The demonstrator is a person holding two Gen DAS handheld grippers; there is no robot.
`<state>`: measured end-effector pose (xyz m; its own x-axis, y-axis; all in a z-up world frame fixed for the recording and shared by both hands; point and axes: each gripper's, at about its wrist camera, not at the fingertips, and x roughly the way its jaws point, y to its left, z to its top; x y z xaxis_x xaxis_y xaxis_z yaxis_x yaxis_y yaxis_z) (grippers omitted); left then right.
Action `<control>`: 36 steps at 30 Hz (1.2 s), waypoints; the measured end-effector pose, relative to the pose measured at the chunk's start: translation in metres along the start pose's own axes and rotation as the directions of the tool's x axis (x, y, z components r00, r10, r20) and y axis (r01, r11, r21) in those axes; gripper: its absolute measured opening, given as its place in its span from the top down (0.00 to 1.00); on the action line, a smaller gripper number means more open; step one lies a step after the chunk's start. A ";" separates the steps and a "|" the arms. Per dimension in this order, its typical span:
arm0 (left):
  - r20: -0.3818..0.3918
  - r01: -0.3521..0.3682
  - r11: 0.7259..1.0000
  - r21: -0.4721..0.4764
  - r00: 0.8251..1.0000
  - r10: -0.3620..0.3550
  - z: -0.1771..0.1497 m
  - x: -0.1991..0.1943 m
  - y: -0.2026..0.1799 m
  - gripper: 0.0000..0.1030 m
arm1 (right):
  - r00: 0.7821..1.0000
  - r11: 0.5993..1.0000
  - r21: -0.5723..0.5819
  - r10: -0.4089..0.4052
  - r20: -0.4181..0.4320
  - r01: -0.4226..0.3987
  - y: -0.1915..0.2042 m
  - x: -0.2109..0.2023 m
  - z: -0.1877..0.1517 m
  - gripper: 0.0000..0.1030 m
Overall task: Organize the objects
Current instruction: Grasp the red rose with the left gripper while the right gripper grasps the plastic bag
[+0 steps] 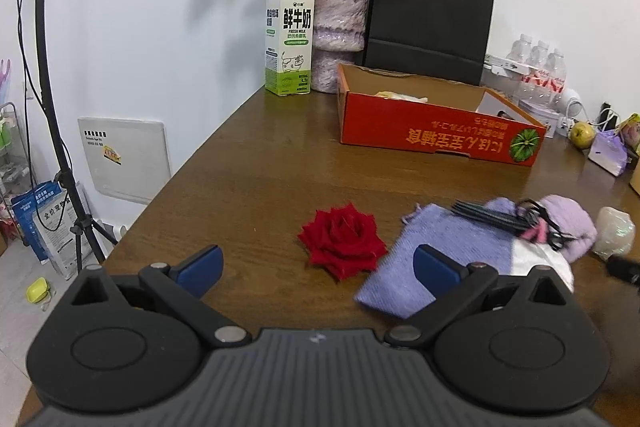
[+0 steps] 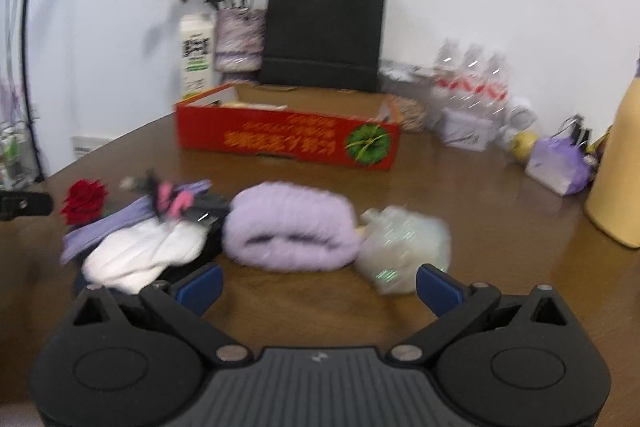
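The red box (image 1: 432,131) at the back of the desk (image 1: 256,167) holds pale items. Bare wood separates it from the red rose (image 1: 342,241) and lilac roll (image 2: 290,229). Both grippers' (image 1: 318,269) (image 2: 318,285) jaws are spread, empty.

milk carton (image 1: 289,39) reads "鲜牛奶", "fresh milk"
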<state>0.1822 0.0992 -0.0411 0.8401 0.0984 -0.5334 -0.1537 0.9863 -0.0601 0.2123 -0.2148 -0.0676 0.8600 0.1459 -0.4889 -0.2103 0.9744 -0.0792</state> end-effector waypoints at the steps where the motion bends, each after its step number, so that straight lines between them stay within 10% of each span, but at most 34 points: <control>1: -0.005 -0.004 1.000 0.003 1.000 0.004 0.003 0.005 0.001 0.00 | 1.000 1.000 0.002 -0.018 0.003 0.018 -0.003 0.003 0.003 0.00; 14: -0.067 -0.023 1.000 0.001 0.997 0.023 0.027 0.067 -0.016 0.02 | 0.997 0.998 0.057 0.011 -0.080 -0.006 -0.035 0.063 0.017 0.10; 18: -0.113 0.026 1.000 -0.005 0.993 -0.026 0.026 0.080 -0.021 0.49 | 0.995 0.996 0.079 0.046 -0.085 -0.039 -0.036 0.067 0.016 0.33; 21: -0.109 0.050 0.999 -0.017 0.993 -0.051 0.024 0.081 -0.021 0.62 | 0.995 0.996 0.083 0.038 -0.094 -0.031 -0.036 0.069 0.014 0.53; 36: 0.026 0.013 1.000 -0.010 1.000 -0.012 0.021 0.055 -0.030 0.74 | 1.000 0.995 0.099 0.000 -0.018 0.002 -0.042 0.055 0.013 0.59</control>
<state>0.2441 0.0773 -0.0511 0.8552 0.0895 -0.5104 -0.1479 0.9862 -0.0749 0.2742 -0.2456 -0.0798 0.8513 0.1426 -0.5049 -0.1617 0.9868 0.0061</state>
